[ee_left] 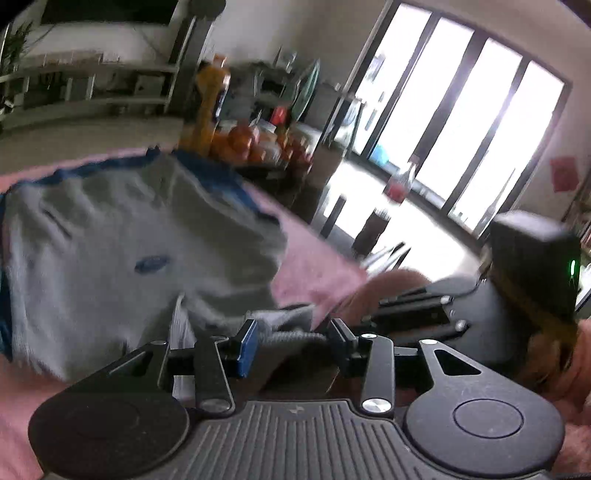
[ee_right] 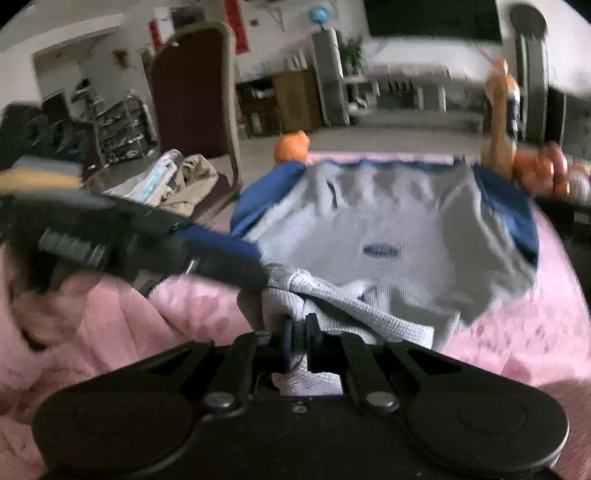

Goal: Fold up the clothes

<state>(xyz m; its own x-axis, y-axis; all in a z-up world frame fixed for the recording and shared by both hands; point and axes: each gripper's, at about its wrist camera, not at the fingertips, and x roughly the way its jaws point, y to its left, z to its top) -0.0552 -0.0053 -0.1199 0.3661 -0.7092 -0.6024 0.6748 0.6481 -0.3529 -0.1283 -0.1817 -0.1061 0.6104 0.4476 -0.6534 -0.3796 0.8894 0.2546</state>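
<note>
Home living room: dining chair [ee_right: 192, 92], glass doors [ee_left: 461, 122], wall TV [ee_right: 432, 16] (blurred), fruit pile [ee_left: 258, 142].

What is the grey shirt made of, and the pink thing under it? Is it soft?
The shirt looks like knitted cloth, probably cotton: its hem shows a ribbed, waffle-like weave, matte, and it bunches where the right gripper pinches it. Its sleeves are blue. The pink cover looks like a soft, fuzzy blanket with faint darker blotches; it is too blurred to be sure.
</note>
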